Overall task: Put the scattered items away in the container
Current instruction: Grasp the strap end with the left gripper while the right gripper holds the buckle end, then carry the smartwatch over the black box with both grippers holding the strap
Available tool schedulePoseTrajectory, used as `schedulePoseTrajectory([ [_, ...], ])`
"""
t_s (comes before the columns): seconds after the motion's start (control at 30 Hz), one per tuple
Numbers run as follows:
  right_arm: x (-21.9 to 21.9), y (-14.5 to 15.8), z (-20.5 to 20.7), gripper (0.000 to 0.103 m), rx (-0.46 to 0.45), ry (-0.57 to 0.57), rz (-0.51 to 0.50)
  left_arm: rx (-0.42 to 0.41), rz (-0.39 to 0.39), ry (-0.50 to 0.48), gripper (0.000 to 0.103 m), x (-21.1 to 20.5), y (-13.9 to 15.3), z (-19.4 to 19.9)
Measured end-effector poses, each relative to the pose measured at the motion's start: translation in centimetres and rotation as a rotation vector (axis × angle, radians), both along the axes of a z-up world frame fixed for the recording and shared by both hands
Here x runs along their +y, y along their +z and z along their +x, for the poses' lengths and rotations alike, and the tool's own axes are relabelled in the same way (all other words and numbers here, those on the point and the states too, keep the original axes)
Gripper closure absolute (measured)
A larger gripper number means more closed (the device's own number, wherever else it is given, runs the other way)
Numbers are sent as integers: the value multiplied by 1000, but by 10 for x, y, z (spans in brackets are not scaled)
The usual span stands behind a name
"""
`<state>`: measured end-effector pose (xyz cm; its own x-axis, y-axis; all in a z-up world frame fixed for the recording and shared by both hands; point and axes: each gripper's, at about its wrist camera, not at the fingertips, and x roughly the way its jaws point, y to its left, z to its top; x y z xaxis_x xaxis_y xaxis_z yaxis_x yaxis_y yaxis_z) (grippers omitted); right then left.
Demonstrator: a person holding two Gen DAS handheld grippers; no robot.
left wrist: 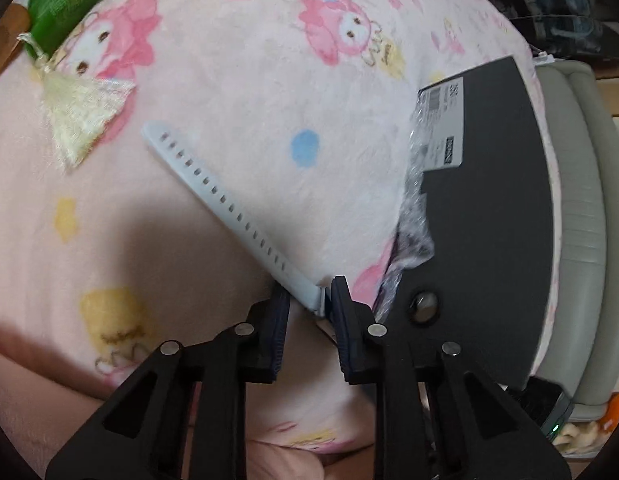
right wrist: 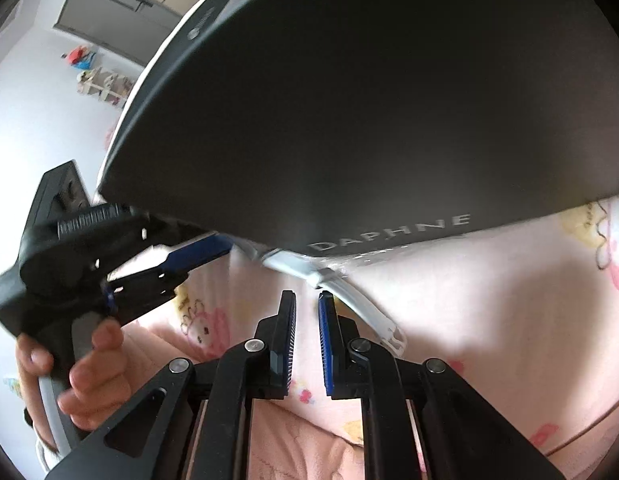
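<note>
The left tongs (left wrist: 311,300) pinch the near end of the pale blue perforated rubber watch strap (left wrist: 221,200), which runs toward ten o'clock across the pink cartoon-print blanket (left wrist: 237,80), while the right tongs (right wrist: 307,312) stand nearly closed, empty.

Blanket (left wrist: 237,92): pale pink fleece, printed with pink-hooded cartoon rabbits, yellow figures, blue dots. On it, watch strap (left wrist: 213,196): light blue-white, single row of small holes. Box (left wrist: 489,200) right of strap: matte dark grey, white label, silver "DAPHNE" lettering in the right wrist view. Up-left of strap: cream tassel (left wrist: 75,114), green pouch (left wrist: 65,0). Gripper pads (right wrist: 327,344): blue, ribbed.
</note>
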<state>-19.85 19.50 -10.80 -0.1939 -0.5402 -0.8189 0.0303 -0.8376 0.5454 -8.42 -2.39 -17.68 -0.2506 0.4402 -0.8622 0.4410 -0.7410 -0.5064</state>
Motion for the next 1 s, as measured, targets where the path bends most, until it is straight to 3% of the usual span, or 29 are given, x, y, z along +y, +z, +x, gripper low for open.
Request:
schedulePoseTrajectory([
  [0.2,7,6,-18,84,-11,-43,-22,-17,-11,-18,83,2,1,7],
  [0.43,11,8,-44,78,-30,-106,-16,2,40,-44,83,7,4,16],
  [0.77,24,11,-73,78,-55,-223,-124,9,38,-19,80,3,6,19],
  [0.9,13,15,-77,78,-20,-205,-88,15,30,-21,80,2,7,20],
  [1.0,-3,21,-79,88,31,-154,-27,43,11,-50,85,7,13,21],
])
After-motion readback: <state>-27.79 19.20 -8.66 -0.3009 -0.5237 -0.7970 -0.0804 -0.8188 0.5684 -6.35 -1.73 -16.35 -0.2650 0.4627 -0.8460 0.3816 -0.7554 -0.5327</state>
